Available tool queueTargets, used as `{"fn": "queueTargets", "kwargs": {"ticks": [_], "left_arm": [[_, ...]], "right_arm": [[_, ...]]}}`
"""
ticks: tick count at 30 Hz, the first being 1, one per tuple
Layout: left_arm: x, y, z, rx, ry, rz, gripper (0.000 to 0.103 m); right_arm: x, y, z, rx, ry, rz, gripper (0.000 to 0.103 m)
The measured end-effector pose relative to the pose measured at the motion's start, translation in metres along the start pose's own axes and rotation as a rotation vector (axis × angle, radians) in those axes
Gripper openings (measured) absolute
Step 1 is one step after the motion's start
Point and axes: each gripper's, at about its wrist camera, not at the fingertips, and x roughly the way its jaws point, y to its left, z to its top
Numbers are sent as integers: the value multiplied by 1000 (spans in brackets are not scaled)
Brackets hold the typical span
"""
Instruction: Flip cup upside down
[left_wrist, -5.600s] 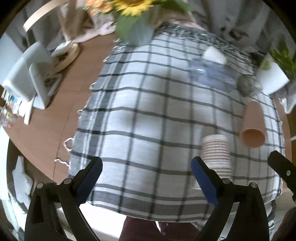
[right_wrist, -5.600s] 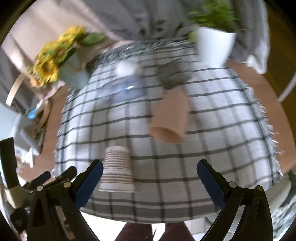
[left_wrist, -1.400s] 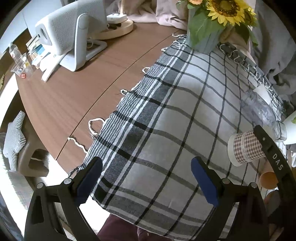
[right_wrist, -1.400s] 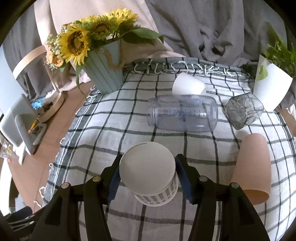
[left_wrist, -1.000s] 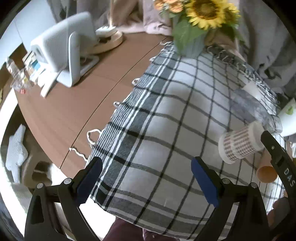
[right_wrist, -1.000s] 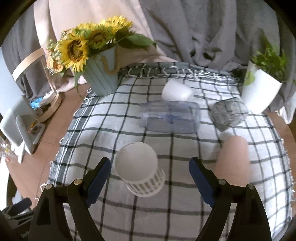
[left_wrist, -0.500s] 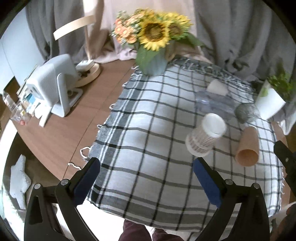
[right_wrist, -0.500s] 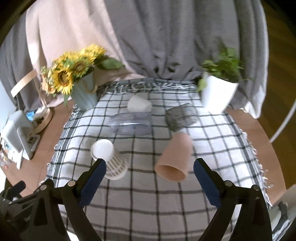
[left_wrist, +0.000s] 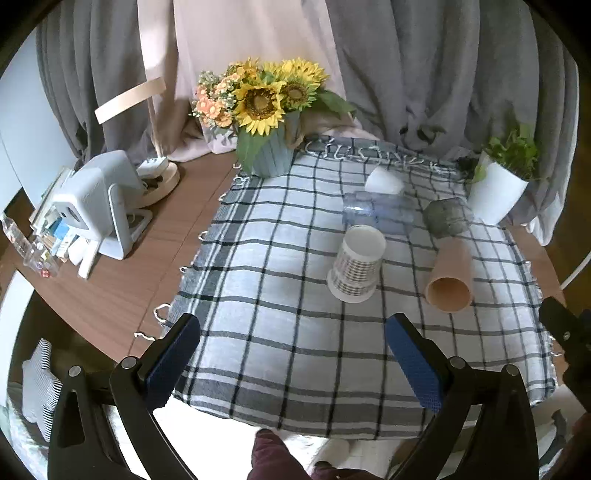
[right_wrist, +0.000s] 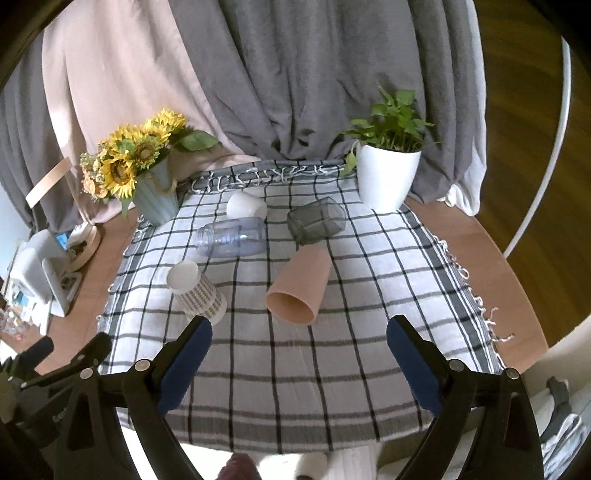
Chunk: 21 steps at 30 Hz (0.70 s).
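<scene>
A checked paper cup stands upside down on the plaid cloth, white base up; it also shows in the right wrist view. My left gripper is open and empty, back near the table's front edge, well short of the cup. My right gripper is open and empty, also back at the front edge, with the cup just beyond its left finger.
A tan cup lies on its side right of the paper cup. Behind lie a clear jar, a grey glass and a white cup. A sunflower vase and potted plant stand at the back. A white device stands at left.
My right gripper let go of the paper cup, leaving it upside down on the cloth. Both grippers have pulled back and up from the table.
</scene>
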Motion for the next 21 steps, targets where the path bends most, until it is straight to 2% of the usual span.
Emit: {"fn": "queueTargets", "kwargs": {"ticks": [7, 11, 21], "left_arm": [[-13, -1, -8, -41, 28, -74, 103], [-20, -3, -9, -41, 14, -55, 103], [-25, -6, -8, -24, 3, -44, 103]], "right_arm": [[-12, -14, -14, 72, 29, 4, 96], [-13, -19, -21, 95, 74, 15, 96], [-24, -20, -18, 80, 47, -16, 96]]}}
